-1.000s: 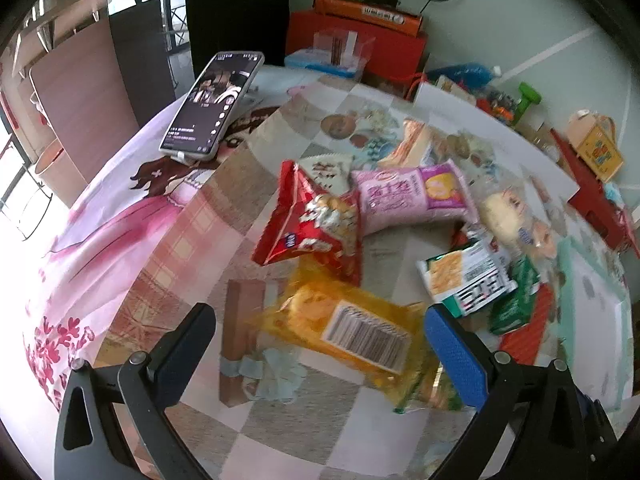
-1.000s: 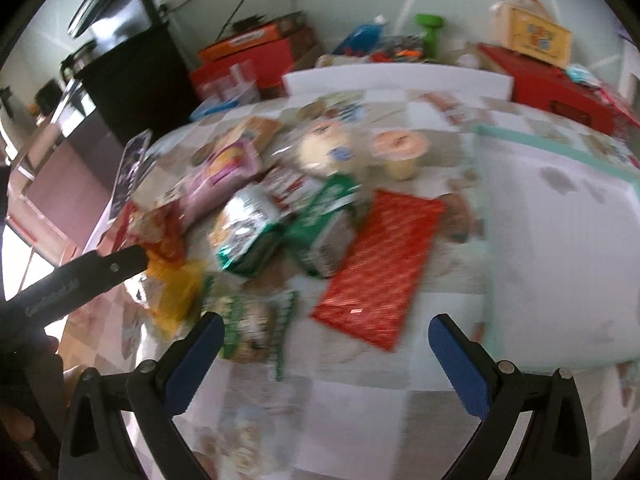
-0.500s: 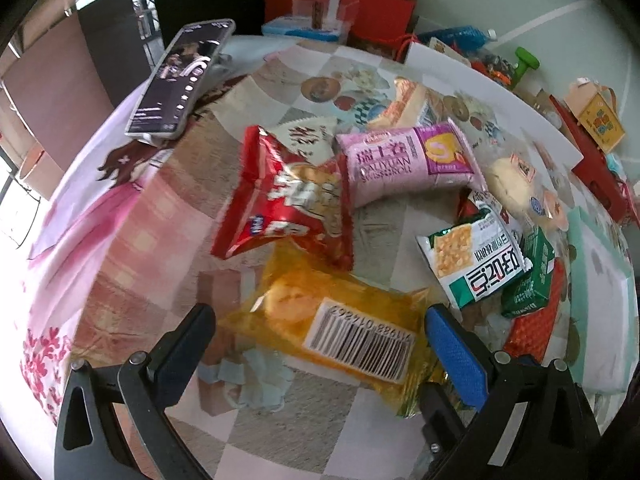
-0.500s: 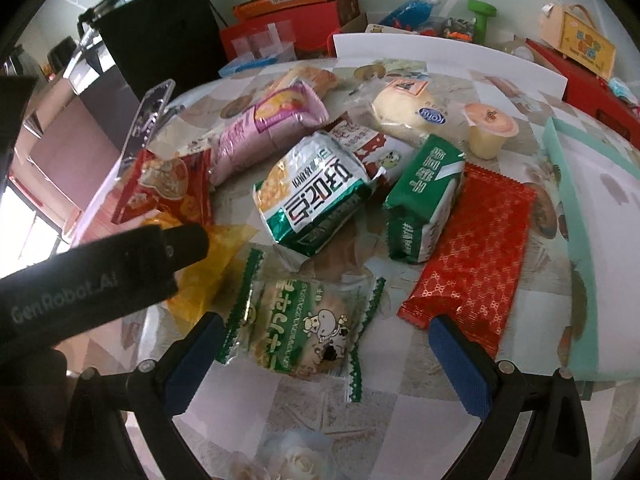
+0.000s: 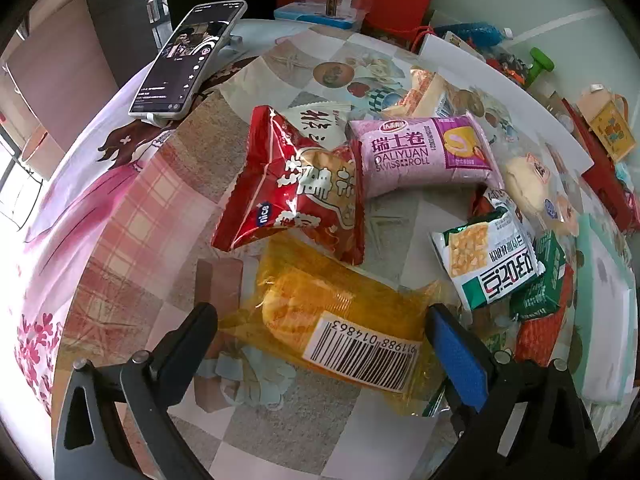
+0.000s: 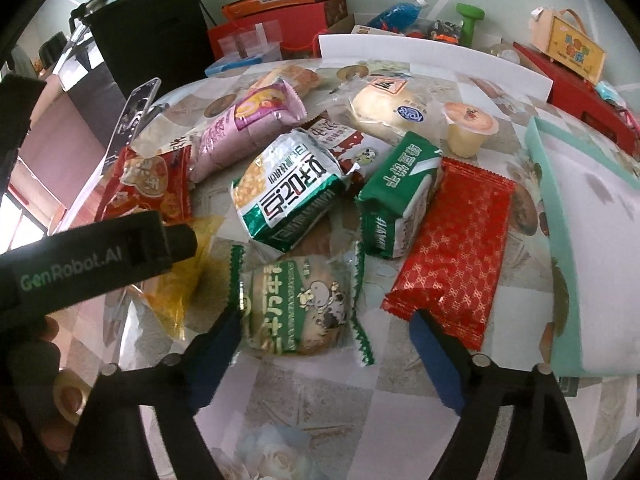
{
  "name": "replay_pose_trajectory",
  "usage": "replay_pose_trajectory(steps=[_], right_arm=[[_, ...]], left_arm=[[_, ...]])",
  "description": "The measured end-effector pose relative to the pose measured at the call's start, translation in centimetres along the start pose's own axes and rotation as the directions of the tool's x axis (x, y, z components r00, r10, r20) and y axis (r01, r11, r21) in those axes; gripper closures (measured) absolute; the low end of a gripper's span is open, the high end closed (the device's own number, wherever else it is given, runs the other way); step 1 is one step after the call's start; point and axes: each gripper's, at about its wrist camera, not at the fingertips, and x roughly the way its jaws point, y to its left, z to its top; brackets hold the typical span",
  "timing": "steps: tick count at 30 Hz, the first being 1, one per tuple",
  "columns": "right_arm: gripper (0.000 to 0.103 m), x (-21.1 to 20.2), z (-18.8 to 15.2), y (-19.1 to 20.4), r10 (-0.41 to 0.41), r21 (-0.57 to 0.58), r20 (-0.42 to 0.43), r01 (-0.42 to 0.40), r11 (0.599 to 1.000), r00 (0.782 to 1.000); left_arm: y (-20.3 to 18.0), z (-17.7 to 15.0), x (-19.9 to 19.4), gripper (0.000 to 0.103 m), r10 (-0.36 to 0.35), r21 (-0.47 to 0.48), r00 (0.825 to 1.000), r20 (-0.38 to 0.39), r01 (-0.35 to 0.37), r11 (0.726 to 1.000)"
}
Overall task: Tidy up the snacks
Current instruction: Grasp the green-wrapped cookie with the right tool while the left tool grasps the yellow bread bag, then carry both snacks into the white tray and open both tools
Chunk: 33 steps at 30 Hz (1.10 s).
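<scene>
On the patterned tablecloth (image 5: 132,216), a heap of snack packets is lying spread out, and the yellow packet (image 5: 332,312) with the barcode is serving as my landmark; the left gripper (image 5: 320,334) is hanging right over it, jaws standing wide apart on either side, the pads not pressing on the wrapper. Just behind the yellow packet, a red packet (image 5: 296,192) is overlapping its far edge; further back a pink Swiss roll packet (image 5: 424,152) is lying beside the red one; off to the yellow packet's right, a green-and-white packet (image 6: 288,196) is resting against a dark green packet (image 6: 396,196). Immediately right of the yellow packet, a green cow-print packet (image 6: 296,308) is sitting between the fingers of the right gripper (image 6: 324,330); those jaws have just been closing in, the left pad is looking to be at the wrapper's edge, the right pad is standing clear of it. Beyond that, a long red wafer packet (image 6: 452,248) is lying next to a mint-rimmed tray (image 6: 560,256). Far behind the yellow packet, a phone (image 5: 188,60) is leaning propped up.
</scene>
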Motion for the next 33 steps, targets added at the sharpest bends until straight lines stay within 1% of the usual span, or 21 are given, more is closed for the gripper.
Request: replay_pose_trajectory(steps=[2, 6, 7, 10, 14, 23, 29, 33], right_arm=[[0.022, 0.0, 0.0, 0.0, 0.01, 0.003, -0.001, -0.01, 1.0, 1.0], [0.039, -0.1, 0.0, 0.5, 0.036, -0.01, 0.001, -0.036, 0.999, 0.999], [0.04, -0.2, 0.0, 0.6, 0.035, -0.016, 0.0, -0.035, 0.999, 0.999], [0.042, -0.2, -0.1, 0.7, 0.038, -0.016, -0.001, -0.038, 0.999, 0.999], [0.042, -0.3, -0.1, 0.5, 0.039, -0.007, -0.007, -0.039, 0.999, 0.999], [0.043, -0.5, -0.3, -0.4, 0.026, 0.009, -0.017, -0.026, 1.0, 1.0], [0.044, -0.9, -0.4, -0.7, 0.022, 0.016, -0.018, -0.022, 1.0, 1.0], [0.045, -1.3, -0.6, -0.7, 0.029, 0.012, -0.015, -0.029, 1.0, 0.999]], left_arm=[[0.0, -0.1, -0.2, 0.004, 0.001, 0.007, 1.0, 0.004, -0.001, 1.0], [-0.2, -0.3, -0.5, 0.007, 0.009, 0.025, 1.0, 0.007, -0.01, 1.0], [-0.2, -0.3, -0.5, 0.008, 0.009, 0.028, 1.0, 0.008, -0.01, 1.0], [-0.3, -0.3, -0.7, 0.017, 0.002, 0.03, 1.0, 0.016, -0.003, 1.0], [-0.6, -0.3, -1.0, 0.023, 0.0, 0.042, 1.0, 0.023, -0.001, 0.999], [-1.1, -0.6, -1.4, 0.027, -0.01, 0.073, 1.0, 0.03, 0.007, 0.997], [-0.9, -0.6, -1.7, 0.028, -0.027, 0.062, 0.999, 0.031, 0.025, 0.998], [-0.9, -0.8, -2.5, 0.028, -0.042, 0.061, 0.998, 0.047, 0.039, 0.997]])
